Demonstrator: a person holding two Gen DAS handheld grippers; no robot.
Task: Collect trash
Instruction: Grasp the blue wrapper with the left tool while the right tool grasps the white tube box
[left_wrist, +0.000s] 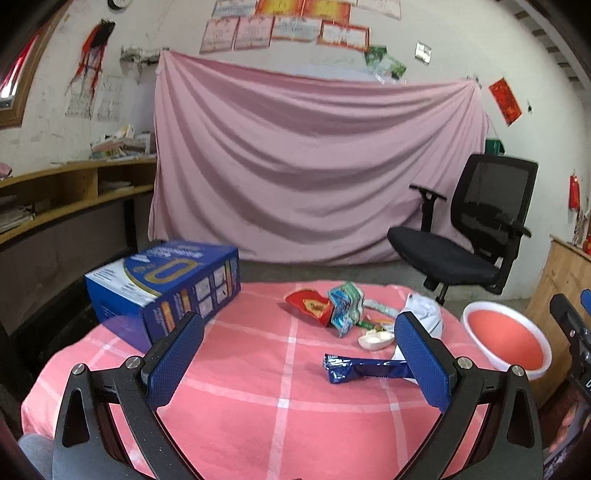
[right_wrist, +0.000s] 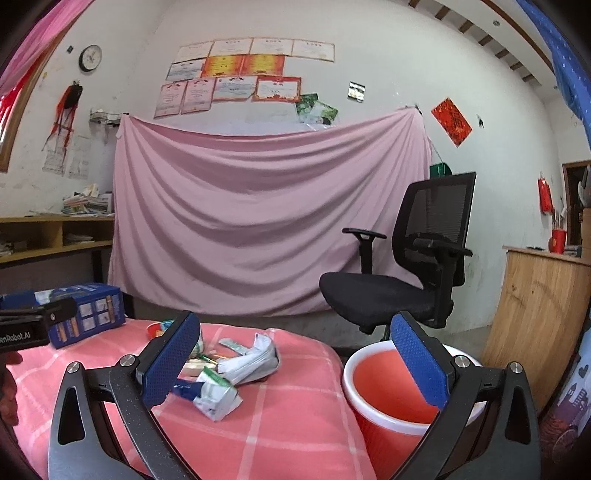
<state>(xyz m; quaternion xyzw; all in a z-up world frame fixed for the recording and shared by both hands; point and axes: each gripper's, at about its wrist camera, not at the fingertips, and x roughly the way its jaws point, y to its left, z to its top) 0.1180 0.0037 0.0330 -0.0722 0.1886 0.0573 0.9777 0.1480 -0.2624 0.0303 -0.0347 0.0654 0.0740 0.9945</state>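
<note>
1. My left tongs hang spread wide above the round table under its pink checked cloth, with nothing between the blue pads.
2. My right tongs are spread just as wide and empty, hovering over the table's right edge.
3. The trash lies in a loose heap on the far half of the cloth: a crumpled dark-blue foil wrapper nearest my left tongs, partly hidden behind the right pad.
4. Beyond it sit a red snack packet, a folded blue-and-green wrapper, a small white shell-like scrap and a white crumpled pouch.
5. From the right wrist view, a grey-white flattened pouch and a white-and-green torn packet lie just beside my left pad.
6. The red plastic bin with a white rim stands off the table's right side, its mouth open; my right pad overlaps its rim in view.
7. A blue cardboard box occupies the table's left edge, well apart from the heap.
8. A black mesh office chair stands behind the bin, before a pink draped sheet.
</note>
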